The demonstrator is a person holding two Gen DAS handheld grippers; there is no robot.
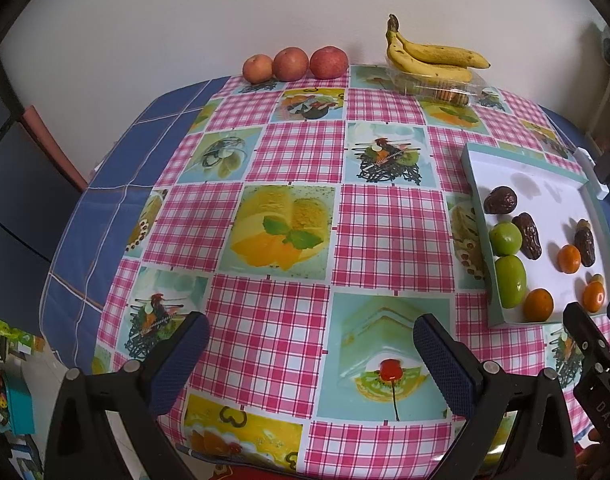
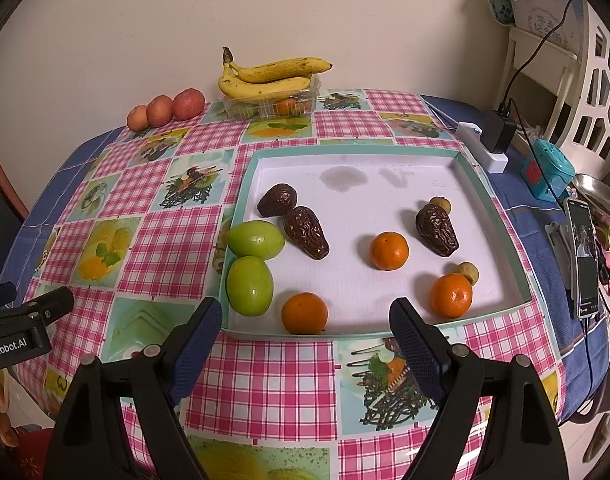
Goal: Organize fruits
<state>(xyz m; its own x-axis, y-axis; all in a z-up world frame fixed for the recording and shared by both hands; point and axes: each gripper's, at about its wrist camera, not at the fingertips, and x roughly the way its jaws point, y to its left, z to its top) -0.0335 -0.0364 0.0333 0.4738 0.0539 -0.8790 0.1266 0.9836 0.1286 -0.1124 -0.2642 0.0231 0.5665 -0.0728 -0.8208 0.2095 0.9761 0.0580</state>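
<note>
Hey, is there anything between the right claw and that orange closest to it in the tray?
Only the tray's low front rim. The right claw hangs open over the tablecloth just outside it, and the nearest orange sits right behind that rim, in line with the gap between the fingers. No other fruit blocks it; the green fruit lies off to its left.

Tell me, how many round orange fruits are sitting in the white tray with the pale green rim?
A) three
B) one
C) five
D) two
A: the white tray with the pale green rim holds three round orange fruits, one by the near edge, one in the middle and one to the right, next to green fruits and wrinkled dark brown ones.
</note>
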